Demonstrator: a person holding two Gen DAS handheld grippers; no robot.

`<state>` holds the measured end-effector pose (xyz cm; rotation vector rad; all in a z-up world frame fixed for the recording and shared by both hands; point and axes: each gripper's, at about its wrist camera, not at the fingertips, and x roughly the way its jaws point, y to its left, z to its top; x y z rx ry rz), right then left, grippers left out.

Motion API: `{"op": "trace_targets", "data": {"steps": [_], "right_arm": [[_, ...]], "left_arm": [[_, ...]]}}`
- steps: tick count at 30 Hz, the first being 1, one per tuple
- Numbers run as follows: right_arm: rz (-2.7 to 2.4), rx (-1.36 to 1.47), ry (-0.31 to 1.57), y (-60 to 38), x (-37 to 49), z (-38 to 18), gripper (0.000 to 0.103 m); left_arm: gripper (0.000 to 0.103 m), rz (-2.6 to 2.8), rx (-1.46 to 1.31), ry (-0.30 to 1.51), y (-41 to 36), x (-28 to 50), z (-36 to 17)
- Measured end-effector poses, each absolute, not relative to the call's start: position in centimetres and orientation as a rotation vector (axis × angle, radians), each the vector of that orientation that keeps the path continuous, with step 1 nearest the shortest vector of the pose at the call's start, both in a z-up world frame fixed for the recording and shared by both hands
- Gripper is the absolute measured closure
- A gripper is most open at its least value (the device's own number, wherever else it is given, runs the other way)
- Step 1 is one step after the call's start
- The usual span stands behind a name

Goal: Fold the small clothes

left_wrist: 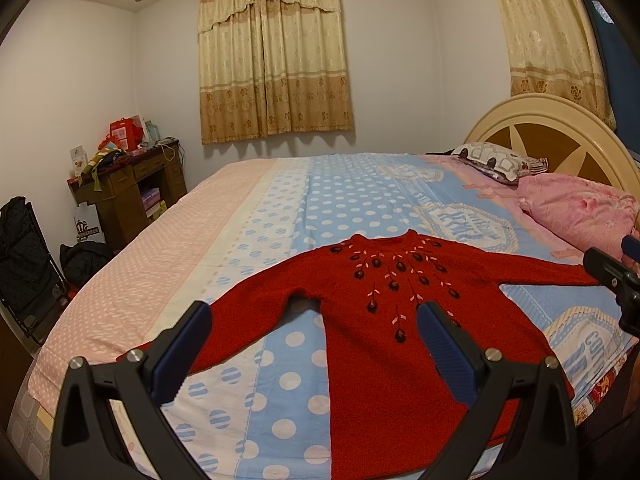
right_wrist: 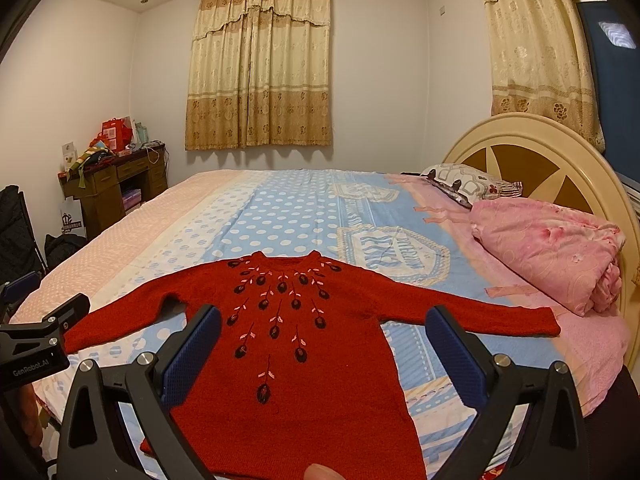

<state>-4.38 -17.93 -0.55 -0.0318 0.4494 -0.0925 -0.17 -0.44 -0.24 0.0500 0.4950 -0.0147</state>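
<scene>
A small red knit sweater (left_wrist: 384, 344) (right_wrist: 304, 392) with dark and pink embroidered flowers lies flat on the bed, front up, both sleeves spread out sideways, neck toward the far side. My left gripper (left_wrist: 314, 326) hovers open above its left sleeve and left body edge, holding nothing. Over the sweater's lower body, my right gripper (right_wrist: 324, 332) is open too, nothing between its blue pads. Each gripper shows at the edge of the other's view: the right one (left_wrist: 616, 276), the left one (right_wrist: 44, 340).
The bed sheet (left_wrist: 280, 216) is blue with white dots and pink at the left. A folded pink quilt (right_wrist: 552, 252) and a patterned pillow (right_wrist: 468, 184) lie by the round headboard (right_wrist: 532, 148). A cluttered wooden desk (left_wrist: 132, 184) and dark bags stand at the left wall.
</scene>
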Motion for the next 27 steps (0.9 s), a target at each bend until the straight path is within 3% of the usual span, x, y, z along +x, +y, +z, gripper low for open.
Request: {"op": "trace_targets", "data": {"steps": [27], "right_arm": [[-0.086,-0.032,0.463,-17.48,-4.43,-1.38,0.001]], "left_arm": [[0.0,-0.017,0.051,0.505,-0.19,-0.06,-1.22]]}}
